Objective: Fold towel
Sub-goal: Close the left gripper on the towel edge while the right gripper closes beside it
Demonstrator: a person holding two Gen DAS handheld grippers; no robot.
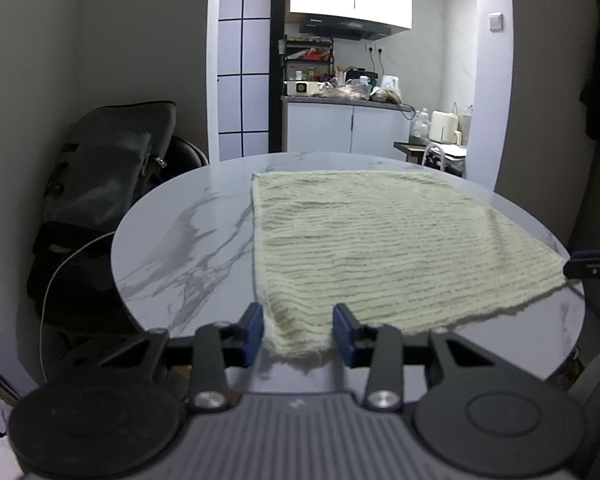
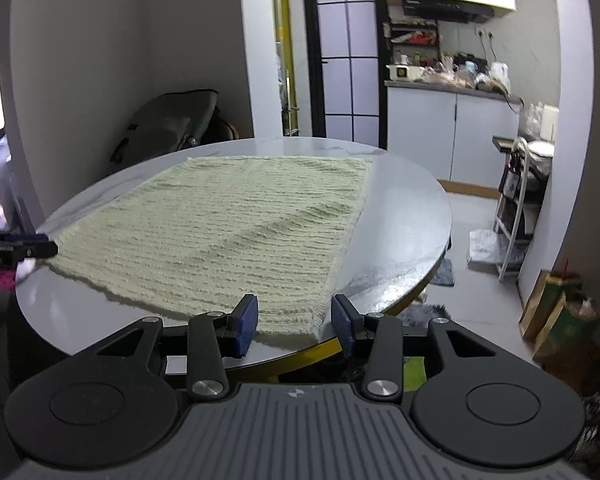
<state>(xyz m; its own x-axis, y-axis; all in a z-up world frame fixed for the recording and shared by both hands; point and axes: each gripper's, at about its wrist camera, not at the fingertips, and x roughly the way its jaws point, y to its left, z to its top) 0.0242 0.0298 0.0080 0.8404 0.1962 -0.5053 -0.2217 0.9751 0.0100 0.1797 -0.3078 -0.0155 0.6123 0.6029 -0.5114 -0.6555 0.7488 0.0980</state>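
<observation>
A pale green ribbed towel [image 1: 380, 240] [image 2: 227, 232] lies spread flat on a round marble table [image 1: 179, 240] [image 2: 404, 220]. My left gripper [image 1: 298, 334] stands open at the towel's near left corner, which bunches up between the blue fingers [image 1: 253, 330]. My right gripper [image 2: 293, 324] is open at the near right corner, its blue pads [image 2: 247, 320] on either side of the towel's edge at the table rim. Each gripper's tip shows in the other view: the right gripper [image 1: 588, 266] at the far right, the left gripper [image 2: 27, 248] at the far left.
A dark bag [image 1: 107, 184] sits on a chair beyond the table's left side. A kitchen counter [image 1: 340, 100] with clutter stands behind. A white rack [image 2: 516, 208] and paper bags [image 2: 556, 308] stand on the floor to the right.
</observation>
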